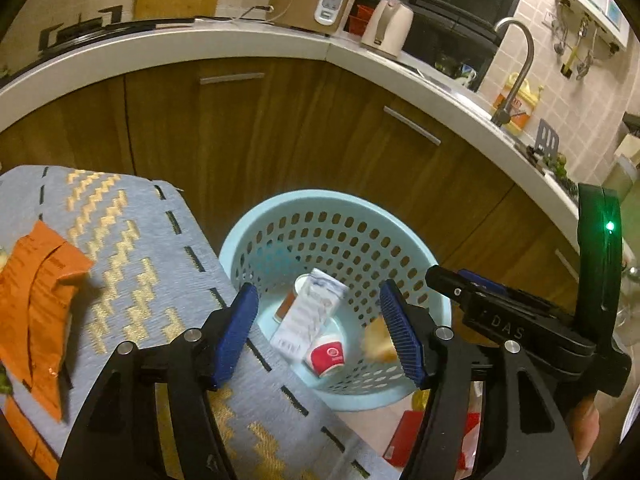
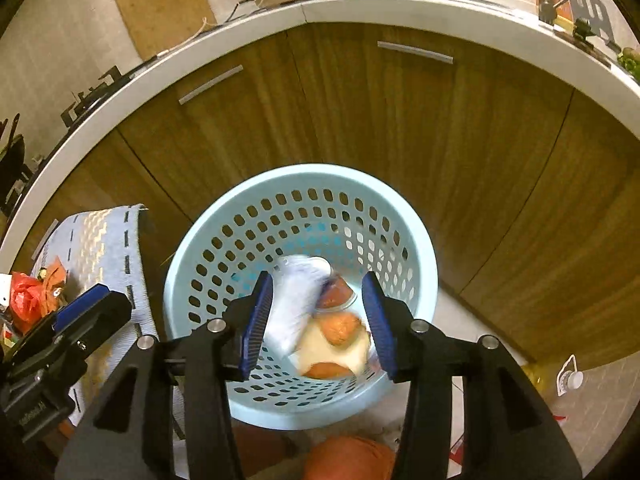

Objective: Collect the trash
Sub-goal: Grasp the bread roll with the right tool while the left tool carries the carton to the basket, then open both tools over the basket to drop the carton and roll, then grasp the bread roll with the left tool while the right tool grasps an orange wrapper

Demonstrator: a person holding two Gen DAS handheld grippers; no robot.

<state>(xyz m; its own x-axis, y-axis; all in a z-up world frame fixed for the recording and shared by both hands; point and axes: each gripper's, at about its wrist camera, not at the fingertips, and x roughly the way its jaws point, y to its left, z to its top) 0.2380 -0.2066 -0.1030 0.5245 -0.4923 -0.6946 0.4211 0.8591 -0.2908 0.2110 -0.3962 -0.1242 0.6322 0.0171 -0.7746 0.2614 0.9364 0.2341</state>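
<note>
A light blue perforated basket (image 1: 276, 216) stands on the floor by the wooden cabinets; it also shows in the right wrist view (image 2: 192, 256). Inside lie a white carton (image 1: 308, 312), a red paper cup (image 1: 328, 356) and a blurred orange-and-white scrap (image 2: 336, 336), which seems to be falling. My left gripper (image 1: 320, 336) is open and empty over the basket's near edge. My right gripper (image 2: 320, 316) is open over the basket, with the blurred scrap between its fingers' line of sight. An orange wrapper (image 1: 36, 304) lies on the blue cloth-covered table (image 1: 132, 240).
More red and orange trash (image 2: 28, 300) sits on the table at left. The counter (image 1: 248, 44) holds a rice cooker (image 1: 316, 0), kettle (image 1: 388, 28) and sink faucet (image 1: 516, 68). Red packaging (image 1: 404, 436) and a bottle (image 2: 568, 380) lie on the floor near the basket.
</note>
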